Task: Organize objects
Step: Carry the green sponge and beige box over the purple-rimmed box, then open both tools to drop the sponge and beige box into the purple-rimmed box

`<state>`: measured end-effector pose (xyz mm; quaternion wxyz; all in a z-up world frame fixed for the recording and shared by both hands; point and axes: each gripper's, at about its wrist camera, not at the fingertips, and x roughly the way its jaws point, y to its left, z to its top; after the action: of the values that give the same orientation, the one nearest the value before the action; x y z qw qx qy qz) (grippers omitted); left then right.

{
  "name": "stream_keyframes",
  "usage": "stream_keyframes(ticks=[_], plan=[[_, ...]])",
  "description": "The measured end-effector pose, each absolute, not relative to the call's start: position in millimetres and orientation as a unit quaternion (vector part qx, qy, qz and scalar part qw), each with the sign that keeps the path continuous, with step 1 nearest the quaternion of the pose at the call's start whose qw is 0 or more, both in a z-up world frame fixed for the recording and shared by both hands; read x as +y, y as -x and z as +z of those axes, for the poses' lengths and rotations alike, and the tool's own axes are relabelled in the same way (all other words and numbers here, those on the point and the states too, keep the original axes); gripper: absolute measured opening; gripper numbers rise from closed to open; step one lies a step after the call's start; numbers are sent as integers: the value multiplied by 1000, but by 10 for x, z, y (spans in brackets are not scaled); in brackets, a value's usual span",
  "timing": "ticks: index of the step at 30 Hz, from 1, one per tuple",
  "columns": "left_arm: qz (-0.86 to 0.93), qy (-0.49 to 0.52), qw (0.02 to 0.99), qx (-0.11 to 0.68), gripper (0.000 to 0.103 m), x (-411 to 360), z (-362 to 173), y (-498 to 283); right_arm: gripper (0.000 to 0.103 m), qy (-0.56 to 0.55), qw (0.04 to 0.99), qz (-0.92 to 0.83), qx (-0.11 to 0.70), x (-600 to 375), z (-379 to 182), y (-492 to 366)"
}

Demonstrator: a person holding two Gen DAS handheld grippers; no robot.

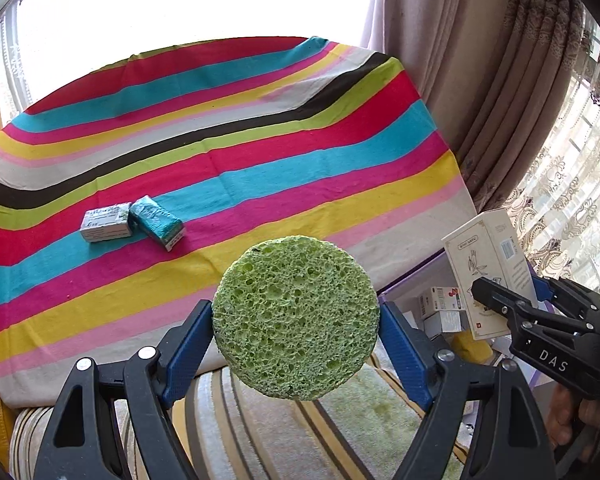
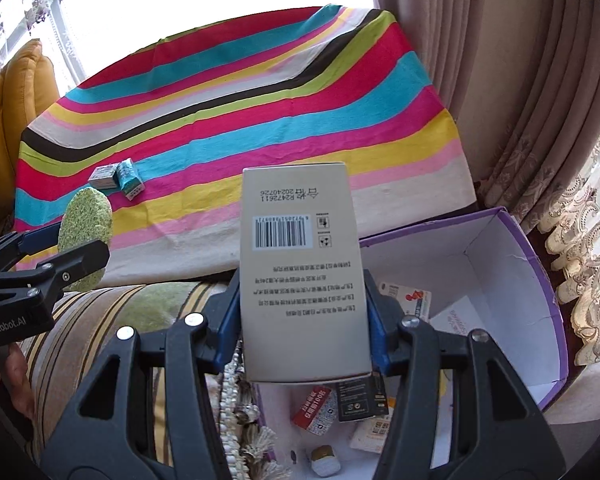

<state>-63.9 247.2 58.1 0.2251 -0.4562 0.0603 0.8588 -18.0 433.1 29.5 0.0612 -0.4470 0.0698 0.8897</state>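
Sponge [image 1: 296, 318] and carton [image 2: 304, 276] are both up in the air, each one held by a gripper above the striped cushion [image 1: 284, 432] in front of the table.

The left gripper [image 1: 296, 344] has its two blue pads pressed on the edges of the round green sponge, one pad on each side, so its jaws are clamped on it. The flat porous face of the sponge looks toward the camera. From the right wrist view the same sponge is seen edge-on, at the left.

The right gripper [image 2: 305, 320] grips the tall beige carton by its long sides, and the carton stands upright between the jaws with its barcode face to the camera. Part of a person's hand [image 2: 4, 376] shows behind the left gripper.

Below and to the right of the carton is an open purple box [image 2: 540, 280] with a white inside. Several small packets and cards lie on its bottom, but I cannot read what they are.

Behind, the table is covered by a cloth with bright stripes [image 1: 260, 140]. On this cloth, at the left, a small white box [image 1: 106, 224] and a teal packet [image 1: 158, 222] lie touching each other, well apart from both grippers. Curtains [image 1: 500, 100] hang at the right, beside a bright window.
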Motion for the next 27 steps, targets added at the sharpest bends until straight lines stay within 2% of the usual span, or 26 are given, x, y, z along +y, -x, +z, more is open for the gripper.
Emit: stream_keyframes(ticks=[10, 23, 27], plan=[[837, 450, 295, 98, 83, 3111, 556, 492, 57, 437, 139, 884, 87, 4968, 330, -44], [799, 445, 385, 127, 84, 3825, 494, 306, 57, 425, 196, 878, 106, 5428, 323, -207], [802, 444, 383, 116, 85, 3779, 512, 318, 65, 425, 196, 876, 114, 5474, 309, -222]])
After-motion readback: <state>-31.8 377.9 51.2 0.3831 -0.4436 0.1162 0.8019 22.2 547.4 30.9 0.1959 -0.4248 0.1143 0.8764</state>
